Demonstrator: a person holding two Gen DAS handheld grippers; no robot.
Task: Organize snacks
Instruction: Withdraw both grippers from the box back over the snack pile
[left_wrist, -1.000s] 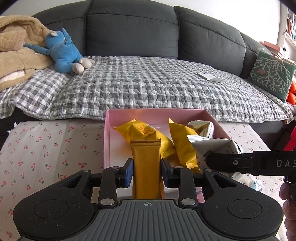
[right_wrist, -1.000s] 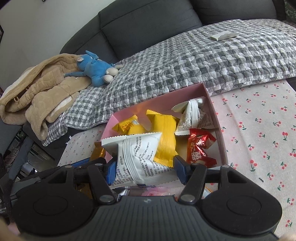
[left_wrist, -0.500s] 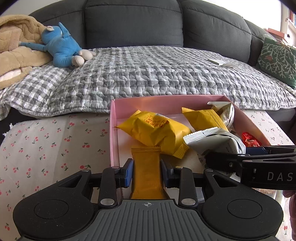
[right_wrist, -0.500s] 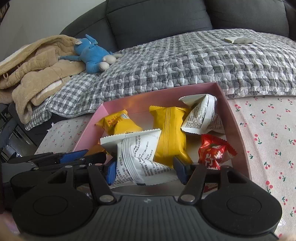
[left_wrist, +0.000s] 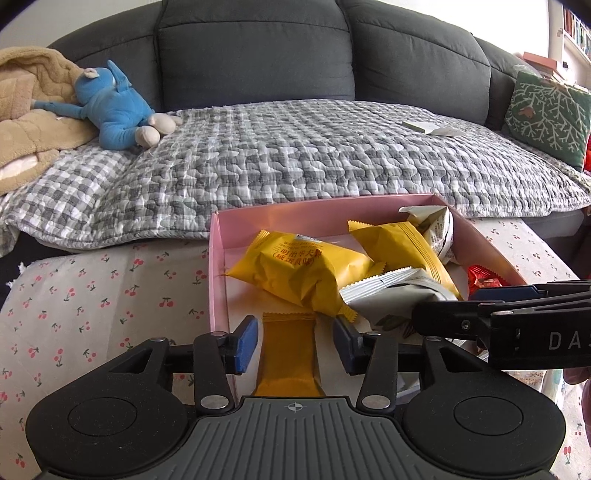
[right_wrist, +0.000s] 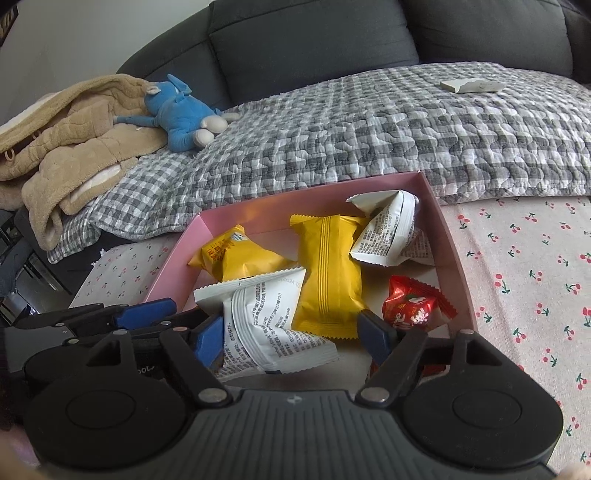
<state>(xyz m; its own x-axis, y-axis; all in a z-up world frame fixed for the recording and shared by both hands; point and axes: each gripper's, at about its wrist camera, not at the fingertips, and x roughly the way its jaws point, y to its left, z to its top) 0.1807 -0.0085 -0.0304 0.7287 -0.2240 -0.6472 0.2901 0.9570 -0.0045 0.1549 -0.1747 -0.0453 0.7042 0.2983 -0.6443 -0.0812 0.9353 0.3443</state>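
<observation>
A pink box (left_wrist: 218, 258) on the cherry-print table holds several snacks. My left gripper (left_wrist: 295, 332) hangs over its near left corner. Its jaws are opening, with an orange bar (left_wrist: 288, 350) lying between the pads and touching neither. Behind the bar lie two yellow packets (left_wrist: 303, 273), a white packet (left_wrist: 391, 295) and a red candy (left_wrist: 484, 280). My right gripper (right_wrist: 291, 332) is over the box's (right_wrist: 447, 240) near edge and is opening too. The white packet (right_wrist: 266, 325) rests between its pads, clear of the right one. The left gripper (right_wrist: 166, 314) shows beside it.
A grey sofa with a checked quilt (left_wrist: 295, 166) runs just behind the box. On it lie a blue plush toy (left_wrist: 118, 114), a tan blanket (left_wrist: 33, 110), a green cushion (left_wrist: 546, 114) and a small white pack (left_wrist: 428, 127). Cherry-print cloth (right_wrist: 535, 277) spreads on both sides of the box.
Both grippers' jaws have widened. The left pads let go of the orange bar and the right pads let go of the white packet; both snacks now lie in the box.
</observation>
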